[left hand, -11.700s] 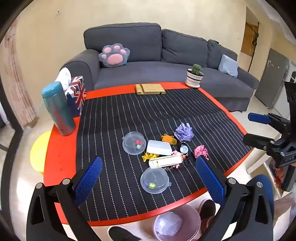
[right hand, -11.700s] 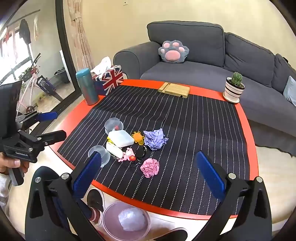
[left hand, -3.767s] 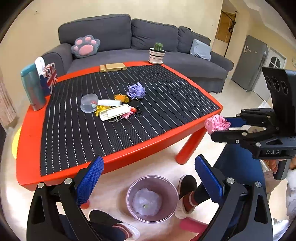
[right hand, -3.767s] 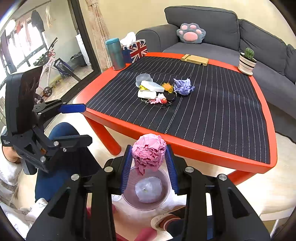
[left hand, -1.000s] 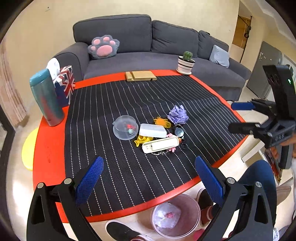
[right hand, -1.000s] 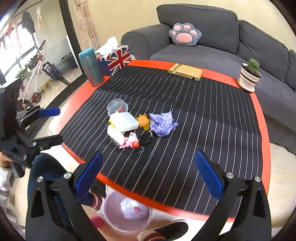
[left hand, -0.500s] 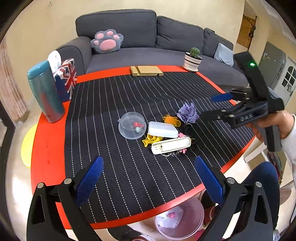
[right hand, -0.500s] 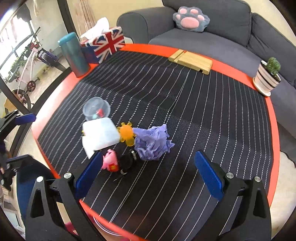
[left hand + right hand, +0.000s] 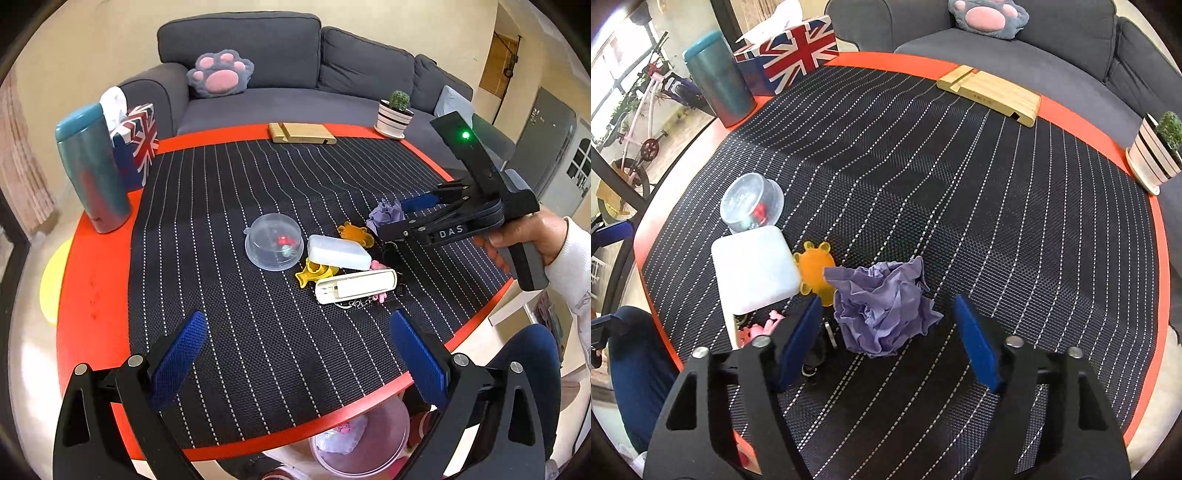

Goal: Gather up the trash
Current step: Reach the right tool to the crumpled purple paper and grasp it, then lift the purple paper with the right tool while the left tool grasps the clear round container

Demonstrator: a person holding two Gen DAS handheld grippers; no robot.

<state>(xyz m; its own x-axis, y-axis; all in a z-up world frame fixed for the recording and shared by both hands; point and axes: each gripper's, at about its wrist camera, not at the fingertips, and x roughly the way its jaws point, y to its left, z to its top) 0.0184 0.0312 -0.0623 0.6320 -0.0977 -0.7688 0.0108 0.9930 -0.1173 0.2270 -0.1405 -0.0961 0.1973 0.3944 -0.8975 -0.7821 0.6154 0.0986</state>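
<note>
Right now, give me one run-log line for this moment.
right gripper: jaws closing around purple paper ball, not yet gripped | left gripper: open, empty | bin: under table edge

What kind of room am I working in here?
Most likely a home living room: a grey sofa with a paw cushion stands behind a low red table, and a bicycle is parked by the window.

A dark grey sofa (image 9: pixel 280 70) stood along a cream wall (image 9: pixel 92 44) behind the red counter (image 9: pixel 92 280), which carried a black pinstriped mat (image 9: pixel 258 177). A paw-shaped cushion (image 9: pixel 221 72) leaned on the sofa back, a pale blue pillow (image 9: pixel 448 103) at its far end. Right of the sofa were a wooden door (image 9: pixel 498 66) and a grey door (image 9: pixel 554 147). Daylight came through a window (image 9: pixel 617 62) with a bicycle (image 9: pixel 639 122) beside it
</note>
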